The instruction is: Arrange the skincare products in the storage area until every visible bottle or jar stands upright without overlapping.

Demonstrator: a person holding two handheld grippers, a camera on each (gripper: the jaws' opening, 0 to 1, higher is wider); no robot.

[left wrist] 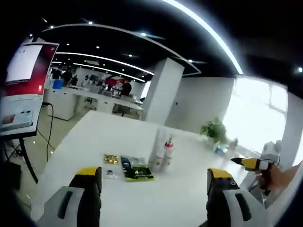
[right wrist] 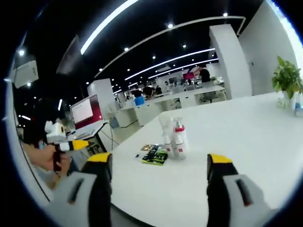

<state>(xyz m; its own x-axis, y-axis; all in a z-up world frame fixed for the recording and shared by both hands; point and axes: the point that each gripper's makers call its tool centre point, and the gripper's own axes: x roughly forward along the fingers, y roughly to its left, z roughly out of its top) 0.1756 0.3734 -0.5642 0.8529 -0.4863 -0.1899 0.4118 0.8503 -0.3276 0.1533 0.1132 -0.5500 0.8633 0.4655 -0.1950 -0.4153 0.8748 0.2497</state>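
Observation:
Two or three pale skincare bottles (left wrist: 161, 152) stand upright close together on the white table (left wrist: 109, 137), one with a red cap (left wrist: 169, 143). A dark green sachet (left wrist: 136, 169) and a small gold packet (left wrist: 111, 158) lie flat to their left. My left gripper (left wrist: 154, 187) is open, well short of them, nothing between its jaws. The right gripper (left wrist: 251, 163) enters at the far right, held by a hand. From the right gripper view the bottles (right wrist: 173, 137) and green sachet (right wrist: 155, 155) lie ahead; my right gripper (right wrist: 159, 172) is open and empty. The left gripper (right wrist: 71, 144) shows at left.
A potted plant (left wrist: 214, 129) and small bottles (left wrist: 226, 147) stand at the table's far side by the bright window. A screen on a stand (left wrist: 23, 90) is off the table's left. White pillar (left wrist: 162, 90), desks and people are in the background.

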